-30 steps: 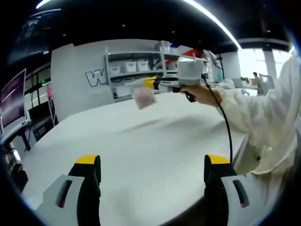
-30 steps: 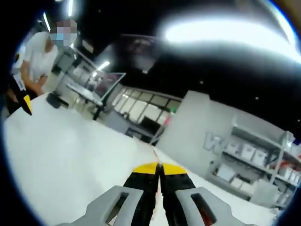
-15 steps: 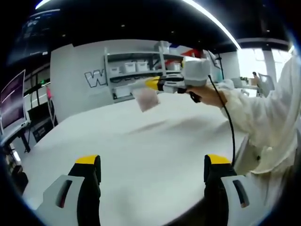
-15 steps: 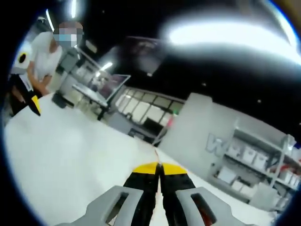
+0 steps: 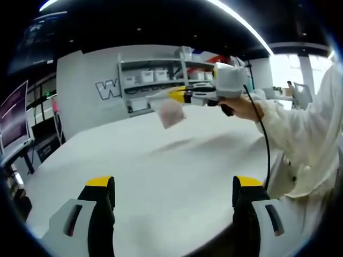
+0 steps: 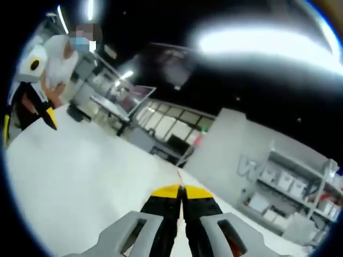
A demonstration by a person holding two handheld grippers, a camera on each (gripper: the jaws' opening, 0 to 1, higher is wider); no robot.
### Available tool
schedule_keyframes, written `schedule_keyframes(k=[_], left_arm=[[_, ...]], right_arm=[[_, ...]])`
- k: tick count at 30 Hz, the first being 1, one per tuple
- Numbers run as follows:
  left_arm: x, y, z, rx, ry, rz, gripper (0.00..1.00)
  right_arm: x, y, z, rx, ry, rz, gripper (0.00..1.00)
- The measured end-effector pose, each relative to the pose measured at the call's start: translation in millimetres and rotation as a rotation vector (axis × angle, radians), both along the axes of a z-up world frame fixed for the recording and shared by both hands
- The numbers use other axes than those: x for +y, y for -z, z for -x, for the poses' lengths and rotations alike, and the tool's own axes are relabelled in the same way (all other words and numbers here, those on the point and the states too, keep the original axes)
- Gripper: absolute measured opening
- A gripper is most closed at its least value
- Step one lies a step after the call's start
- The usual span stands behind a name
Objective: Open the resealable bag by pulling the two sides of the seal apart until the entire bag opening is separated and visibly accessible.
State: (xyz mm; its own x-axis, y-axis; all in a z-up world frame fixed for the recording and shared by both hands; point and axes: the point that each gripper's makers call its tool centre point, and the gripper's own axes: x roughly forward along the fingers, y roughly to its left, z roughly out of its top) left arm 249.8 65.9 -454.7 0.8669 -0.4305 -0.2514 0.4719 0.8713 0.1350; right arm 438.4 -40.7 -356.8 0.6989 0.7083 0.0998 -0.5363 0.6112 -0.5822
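While right hand-held gripper point(image 5: 172, 95) drifts rightward, bag point(image 5: 171, 113) clamped

Both views face each other across the shared white table point(image 5: 161, 171).

A pale pink translucent resealable bag point(image 5: 171, 113) hangs from the grey right gripper point(image 5: 172, 96) with yellow-tipped black jaws. The matching left gripper point(image 5: 174, 195) shows yellow tips above the plain white tabletop point(image 5: 161, 171). The person's sleeve point(image 5: 300, 134) is cream.
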Motion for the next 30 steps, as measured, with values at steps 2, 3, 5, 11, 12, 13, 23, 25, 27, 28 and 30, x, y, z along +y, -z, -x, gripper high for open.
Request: schedule_keyframes(k=[2,3,5,11,12,13,23,25,27,28,30], left_arm=[[-2,0.6,0.0,0.002,0.003,-0.002,0.9],[-2,0.7,0.0,0.002,0.005,-0.002,0.9],[-3,0.9,-0.1,0.003,0.007,-0.003,0.9],[-3,0.8,-0.5,0.004,0.007,-0.004,0.9],[-3,1.1,-0.3,0.005,0.007,-0.005,0.9],[-3,1.3,-0.2,0.005,0.007,-0.006,0.9],[-4,4.1,0.9,0.01,0.007,-0.009,0.89],[-4,4.0,1.2,0.009,0.007,-0.012,0.89],[-4,4.0,1.3,0.009,0.007,-0.009,0.89],[-4,4.4,1.1,0.01,0.008,-0.009,0.89],[-5,5.7,0.6,0.014,0.01,-0.013,0.89]], right_arm=[[-1,2.4,2,0.007,-0.005,0.0,0.0],[-2,3.0,2,0.007,-0.005,0.001,0.0],[-3,4.0,4,0.006,-0.006,0.006,0.0],[-4,4.1,13,0.002,-0.019,0.014,0.0],[-4,4.3,15,0.0,-0.021,0.015,0.0],[-3,4.4,17,-0.003,-0.025,0.015,0.0],[-2,7.5,39,-0.019,-0.054,0.035,0.0],[-3,8.3,44,-0.02,-0.06,0.039,0.0],[-3,9.4,48,-0.02,-0.068,0.041,0.0],[-3,9.9,50,-0.021,-0.069,0.043,0.0],[-3,11.3,55,-0.027,-0.073,0.05,0.0]])
